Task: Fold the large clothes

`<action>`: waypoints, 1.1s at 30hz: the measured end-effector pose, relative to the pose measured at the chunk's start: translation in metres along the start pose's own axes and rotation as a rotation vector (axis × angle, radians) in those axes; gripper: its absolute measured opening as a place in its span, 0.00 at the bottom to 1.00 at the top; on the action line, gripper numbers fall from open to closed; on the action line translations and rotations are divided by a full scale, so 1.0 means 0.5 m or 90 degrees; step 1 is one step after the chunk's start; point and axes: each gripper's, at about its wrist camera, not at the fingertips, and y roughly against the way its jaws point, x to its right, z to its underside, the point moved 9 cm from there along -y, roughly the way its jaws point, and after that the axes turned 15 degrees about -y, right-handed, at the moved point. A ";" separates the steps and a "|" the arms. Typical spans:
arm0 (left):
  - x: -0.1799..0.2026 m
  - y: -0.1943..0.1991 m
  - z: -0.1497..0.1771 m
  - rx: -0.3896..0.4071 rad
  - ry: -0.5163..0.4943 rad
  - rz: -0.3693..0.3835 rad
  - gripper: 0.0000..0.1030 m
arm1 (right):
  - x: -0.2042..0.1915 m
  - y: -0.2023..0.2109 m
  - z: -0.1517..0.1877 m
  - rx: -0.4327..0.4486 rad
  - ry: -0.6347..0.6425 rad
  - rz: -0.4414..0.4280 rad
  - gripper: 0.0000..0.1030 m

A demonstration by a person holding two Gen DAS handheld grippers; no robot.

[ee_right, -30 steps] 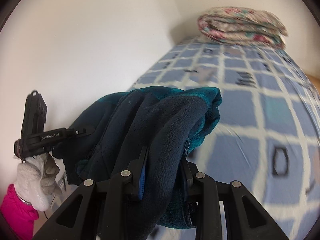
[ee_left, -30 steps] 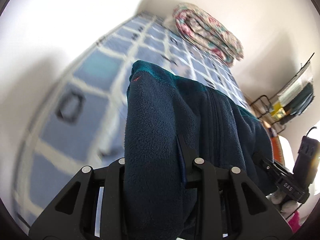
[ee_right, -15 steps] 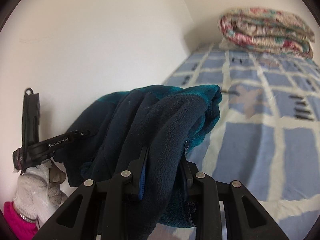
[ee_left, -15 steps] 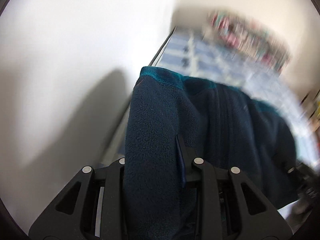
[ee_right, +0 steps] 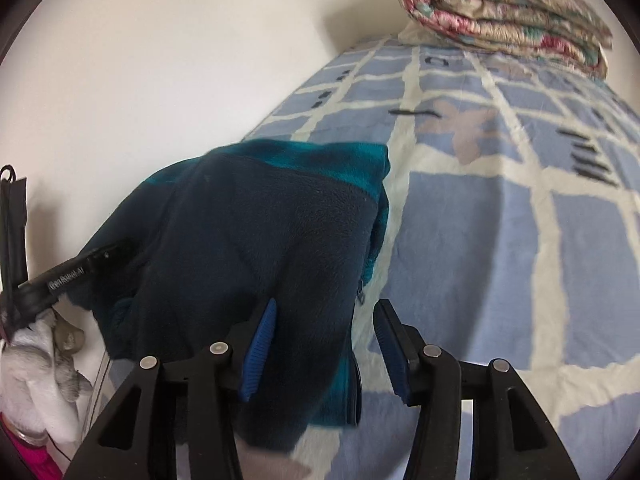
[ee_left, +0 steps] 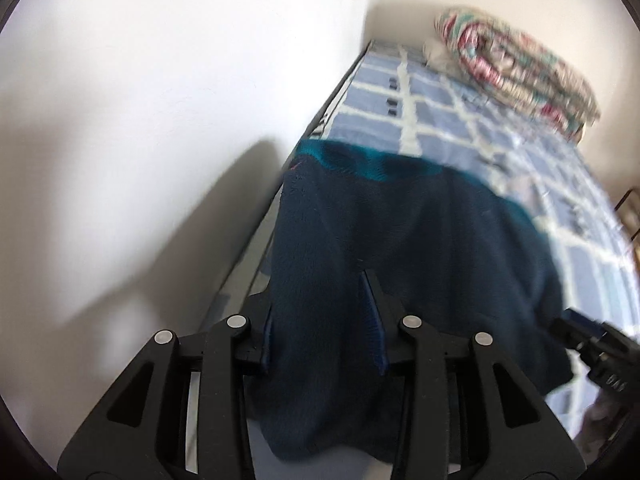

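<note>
A dark navy fleece garment with teal trim hangs folded between both grippers over the near left edge of the bed. My left gripper is shut on a thick fold of the fleece. In the right wrist view the same fleece drapes over the left finger of my right gripper, whose jaws stand open with a gap beside the right finger. The left gripper's body shows at the left edge.
The bed has a blue and white checked cover. A folded floral quilt lies at the far end, also in the left wrist view. A white wall runs close along the left. A gloved hand holds the left gripper.
My right gripper has opened and let go of the fleece. Both grippers have carried the garment down toward the bed's near left side by the wall.
</note>
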 end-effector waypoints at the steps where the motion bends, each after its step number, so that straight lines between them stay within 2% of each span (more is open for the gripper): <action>1: 0.007 0.026 0.001 0.006 0.006 0.006 0.37 | -0.004 0.021 0.003 0.003 0.003 -0.001 0.51; 6: 0.043 0.154 0.006 0.031 0.005 0.026 0.37 | -0.030 0.153 0.020 0.026 0.017 -0.015 0.51; 8: 0.060 0.228 0.014 0.045 -0.005 0.023 0.37 | -0.038 0.202 0.023 0.034 0.025 -0.019 0.51; 13: 0.117 0.394 0.030 0.079 -0.032 0.033 0.37 | -0.060 0.379 0.056 0.068 0.051 -0.030 0.51; 23: 0.281 0.760 0.115 0.164 -0.081 0.100 0.37 | -0.069 0.729 0.183 0.125 0.089 -0.040 0.52; 27: 0.338 0.878 0.163 0.191 -0.106 0.104 0.37 | -0.074 0.842 0.238 0.154 0.117 -0.036 0.52; 29: 0.360 0.937 0.189 0.211 -0.116 0.101 0.47 | -0.072 0.899 0.270 0.172 0.133 -0.035 0.54; 31: 0.376 0.987 0.218 0.227 -0.126 0.095 0.52 | -0.069 0.940 0.298 0.180 0.137 -0.043 0.55; 33: 0.391 1.022 0.244 0.237 -0.130 0.095 0.53 | -0.062 0.973 0.325 0.183 0.136 -0.053 0.56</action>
